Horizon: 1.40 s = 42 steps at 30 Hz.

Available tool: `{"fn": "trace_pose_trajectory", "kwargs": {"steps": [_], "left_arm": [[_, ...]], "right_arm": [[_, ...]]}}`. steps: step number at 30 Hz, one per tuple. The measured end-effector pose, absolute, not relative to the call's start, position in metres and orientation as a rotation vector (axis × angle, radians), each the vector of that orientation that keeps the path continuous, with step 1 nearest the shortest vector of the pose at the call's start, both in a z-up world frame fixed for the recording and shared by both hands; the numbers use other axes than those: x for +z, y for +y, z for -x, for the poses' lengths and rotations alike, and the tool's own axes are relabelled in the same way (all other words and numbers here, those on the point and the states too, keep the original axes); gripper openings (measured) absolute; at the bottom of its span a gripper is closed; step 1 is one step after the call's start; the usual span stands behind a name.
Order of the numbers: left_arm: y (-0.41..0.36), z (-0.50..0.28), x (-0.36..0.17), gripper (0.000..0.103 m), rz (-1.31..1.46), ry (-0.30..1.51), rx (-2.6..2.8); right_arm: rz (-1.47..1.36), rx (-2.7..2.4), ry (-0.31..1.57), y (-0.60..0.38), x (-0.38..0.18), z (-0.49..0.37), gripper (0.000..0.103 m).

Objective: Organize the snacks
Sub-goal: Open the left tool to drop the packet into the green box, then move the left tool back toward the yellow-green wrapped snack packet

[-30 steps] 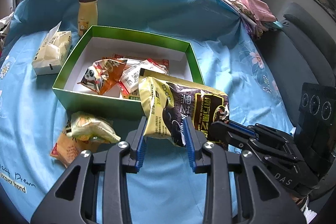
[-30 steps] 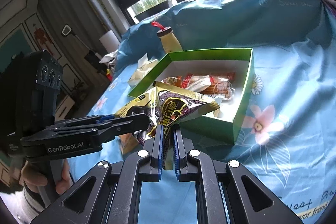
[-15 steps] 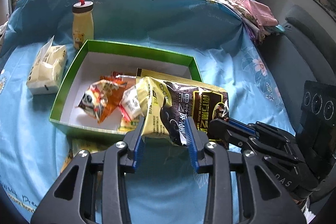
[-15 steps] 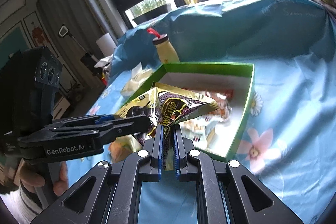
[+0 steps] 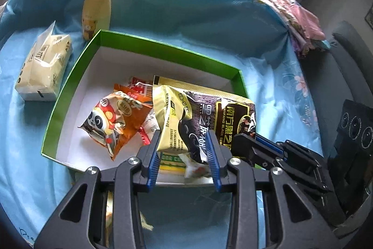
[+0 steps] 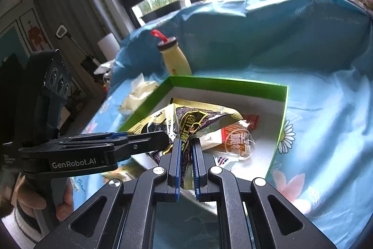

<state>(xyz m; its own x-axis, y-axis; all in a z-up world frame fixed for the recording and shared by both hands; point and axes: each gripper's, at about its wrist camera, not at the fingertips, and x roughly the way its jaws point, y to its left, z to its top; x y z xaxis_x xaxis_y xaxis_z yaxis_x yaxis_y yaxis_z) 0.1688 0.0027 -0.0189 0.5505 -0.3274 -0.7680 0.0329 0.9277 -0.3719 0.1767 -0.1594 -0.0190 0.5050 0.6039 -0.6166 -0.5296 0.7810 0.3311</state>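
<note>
Both grippers hold one large yellow and black sesame snack bag, which hangs over the green box. My left gripper is shut on the bag's left end. My right gripper is shut on its right end, and the bag also shows in the right wrist view. Inside the box lie an orange panda snack pack and several smaller red and white packets. The right gripper's fingers show at the left wrist view's right.
A yellow drink bottle with a red loop stands behind the box. A tissue pack lies left of the box. More snack packs lie under my left gripper, mostly hidden. Folded pink cloths sit at the far right.
Both grippers have carried the sesame bag forward, from in front of the box's near wall to above its inside. The loose packs on the cloth have slipped under the left gripper.
</note>
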Motion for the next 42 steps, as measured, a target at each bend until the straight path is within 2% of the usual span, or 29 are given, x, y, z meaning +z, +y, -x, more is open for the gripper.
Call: {"fn": "trace_pose_trajectory", "kwargs": {"steps": [8, 16, 19, 21, 23, 25, 28, 30, 34, 36, 37, 42], "left_arm": [[0.004, -0.184, -0.040, 0.037, 0.340, 1.020, -0.186], [0.008, -0.188, -0.045, 0.049, 0.331, 1.027, -0.154], [0.007, -0.187, -0.044, 0.057, 0.322, 1.021, -0.144], [0.009, -0.185, -0.043, 0.067, 0.321, 1.013, -0.132], [0.012, -0.183, -0.042, 0.069, 0.332, 1.008, -0.127], [0.015, -0.181, -0.041, 0.069, 0.334, 1.003, -0.118], [0.019, -0.175, -0.038, 0.072, 0.330, 0.992, -0.103], [0.021, -0.170, -0.036, 0.077, 0.328, 0.980, -0.094], [0.022, -0.157, -0.030, 0.078, 0.318, 0.959, -0.083], [0.020, -0.147, -0.025, 0.088, 0.304, 0.940, -0.065], [0.020, -0.144, -0.024, 0.089, 0.301, 0.936, -0.060], [0.016, -0.119, -0.010, 0.089, 0.281, 0.911, -0.046]], "right_arm": [[-0.081, 0.653, 0.847, -0.150, -0.042, -0.195, 0.011], [-0.082, 0.631, 0.871, -0.149, -0.052, -0.201, 0.011], [-0.076, 0.625, 0.877, -0.149, -0.052, -0.201, 0.023], [-0.072, 0.625, 0.872, -0.150, -0.051, -0.199, 0.026], [-0.069, 0.605, 0.861, -0.152, -0.049, -0.197, 0.038], [-0.075, 0.597, 0.851, -0.155, -0.046, -0.195, 0.043], [-0.076, 0.583, 0.840, -0.161, -0.041, -0.191, 0.043], [-0.071, 0.576, 0.832, -0.164, -0.038, -0.187, 0.043], [-0.066, 0.574, 0.814, -0.170, -0.031, -0.172, 0.046], [-0.067, 0.575, 0.805, -0.173, -0.027, -0.164, 0.052], [-0.064, 0.572, 0.796, -0.175, -0.025, -0.157, 0.055], [-0.059, 0.557, 0.762, -0.184, -0.014, -0.131, 0.056]]}}
